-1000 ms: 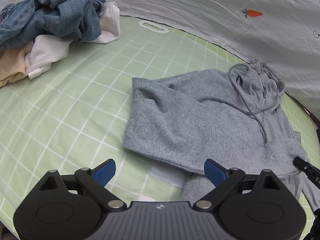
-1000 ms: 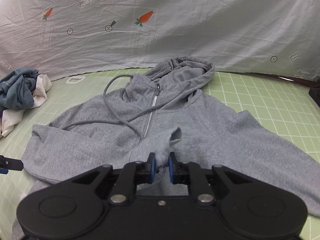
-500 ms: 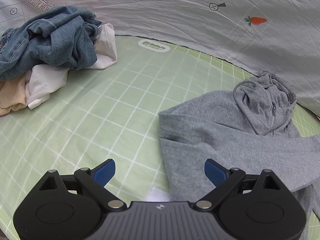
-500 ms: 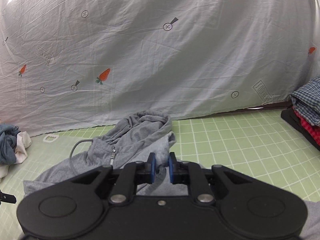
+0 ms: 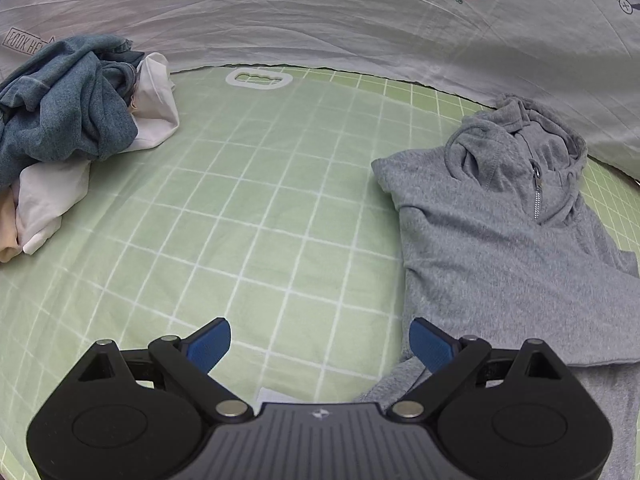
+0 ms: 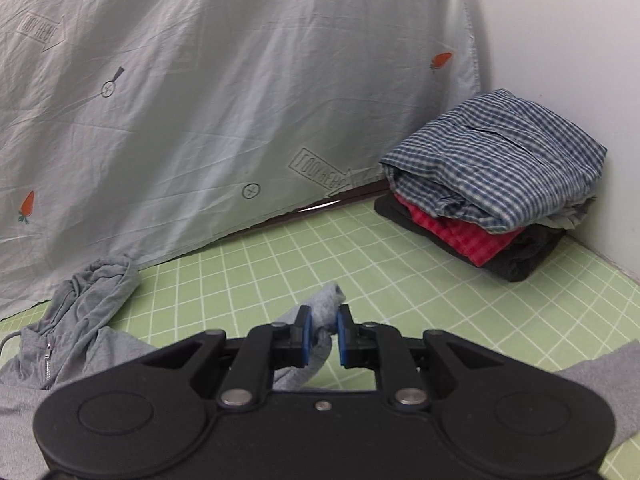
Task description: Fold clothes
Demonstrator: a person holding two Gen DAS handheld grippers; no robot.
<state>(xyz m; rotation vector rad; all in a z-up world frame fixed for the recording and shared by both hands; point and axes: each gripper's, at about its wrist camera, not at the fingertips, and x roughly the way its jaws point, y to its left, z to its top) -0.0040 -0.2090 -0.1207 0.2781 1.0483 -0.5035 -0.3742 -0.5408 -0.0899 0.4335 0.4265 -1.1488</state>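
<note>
The jaws of the right gripper [image 6: 323,330] are pinching a bunched fold of the grey hoodie [image 5: 500,240], with a tuft of the soft fleece poking out beyond the blue pads [image 6: 305,332]; this looks like a sleeve or side edge lifted so it can be carried across the body for a fold. The jaws of the left gripper [image 5: 320,346] stand spread wide with nothing between them, hovering over the green gridded mat [image 5: 260,220] just beside the hoodie's near edge, probably ready to pin or take the cloth.

The hoodie lies mostly flat on the mat, hood crumpled toward the carrot-print sheet [image 6: 200,120] that hangs behind, its short metal zip [image 5: 537,196] facing up. One side is already turned in, giving a straight edge. The knit is thick and matte, so it should hold a crease loosely.

Well apart from the hoodie, on its far left, sits a rumpled heap of denim and white garments [image 5: 76,128]. On the opposite side, a folded stack topped by a blue checked shirt [image 6: 496,168] sits in the corner.
</note>
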